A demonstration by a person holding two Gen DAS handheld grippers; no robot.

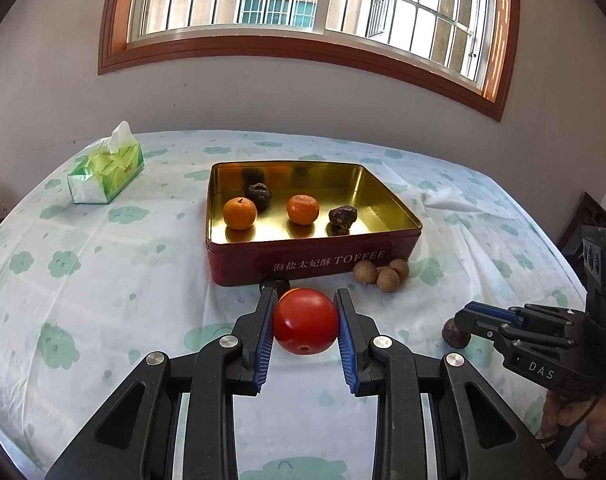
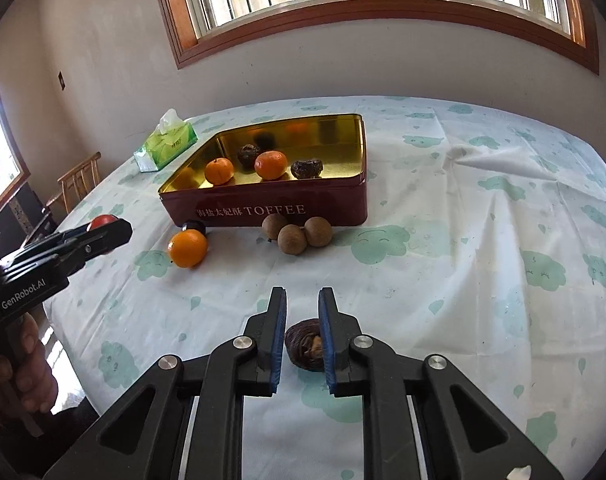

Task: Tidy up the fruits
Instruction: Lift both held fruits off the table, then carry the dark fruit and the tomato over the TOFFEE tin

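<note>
My left gripper (image 1: 305,300) is shut on a red tomato (image 1: 305,326), in front of the red toffee tin (image 1: 303,264). The tin (image 2: 263,210) holds two oranges (image 1: 240,213) (image 1: 302,209) and two dark wrinkled fruits (image 1: 258,195) (image 1: 343,216). Three brown longans (image 1: 383,273) lie by the tin's front wall. A loose orange (image 2: 188,248) and a small dark fruit (image 2: 194,227) lie in front of the tin. My right gripper (image 2: 302,298) has its fingers around a dark wrinkled fruit (image 2: 305,348) on the table, touching the right pad; a gap shows on the left.
A green tissue pack (image 1: 105,172) stands at the table's back left. The table has a white cloth with green cloud prints (image 2: 463,280). A wooden chair (image 2: 79,184) stands beyond the left table edge.
</note>
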